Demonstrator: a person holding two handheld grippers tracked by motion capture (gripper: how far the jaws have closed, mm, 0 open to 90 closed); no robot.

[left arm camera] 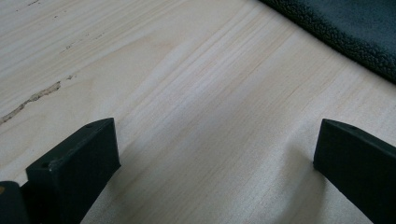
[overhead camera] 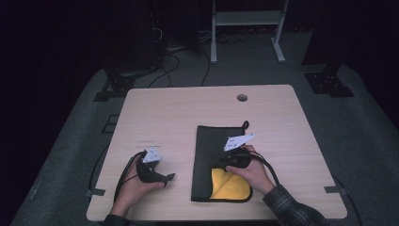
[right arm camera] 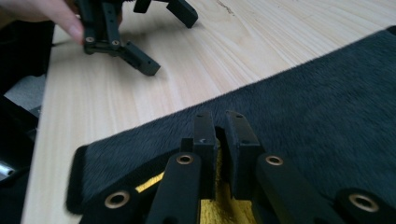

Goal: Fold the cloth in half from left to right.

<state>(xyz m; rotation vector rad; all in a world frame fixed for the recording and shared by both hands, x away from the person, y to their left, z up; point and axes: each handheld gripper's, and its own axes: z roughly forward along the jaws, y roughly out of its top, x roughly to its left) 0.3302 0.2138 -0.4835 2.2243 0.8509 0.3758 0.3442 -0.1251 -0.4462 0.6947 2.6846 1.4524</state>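
High view first: my right gripper (overhead camera: 221,165) sits over the lower part of the cloth (overhead camera: 211,143), which lies on the right half of the table (overhead camera: 160,108), dark grey side up, with a yellow underside (overhead camera: 229,184) turned out at its near right corner. Right gripper view: the two black fingers (right arm camera: 204,135) are nearly pressed together, with a narrow slit between them, and they pinch a fold of the cloth; the yellow face (right arm camera: 212,210) shows directly under and between them, the grey pile (right arm camera: 327,107) spreads beyond them. No earlier frame to compare, so I record the grip as it stands: clamped on cloth. Left gripper view: the fingers (left arm camera: 74,163) stand wide apart, bare wood between them, nothing held; both tips are low over the table, but I cannot tell if they touch it. The cloth's grey edge (left arm camera: 355,32) crosses the upper right corner of that view, apart from the fingers. High view again: my left gripper (overhead camera: 164,178) rests on the table to the left of the cloth, well apart from it, hand (overhead camera: 134,188) wrapped around the body, tips pointing right towards the cloth. Right hand (overhead camera: 254,172) comes in from the lower right, plaid sleeve (overhead camera: 291,207) at the table's near edge, gripper pointing left across the cloth. Right gripper view also shows the left gripper (right arm camera: 135,42) farther off, spread, a fingertip of the hand on its frame.
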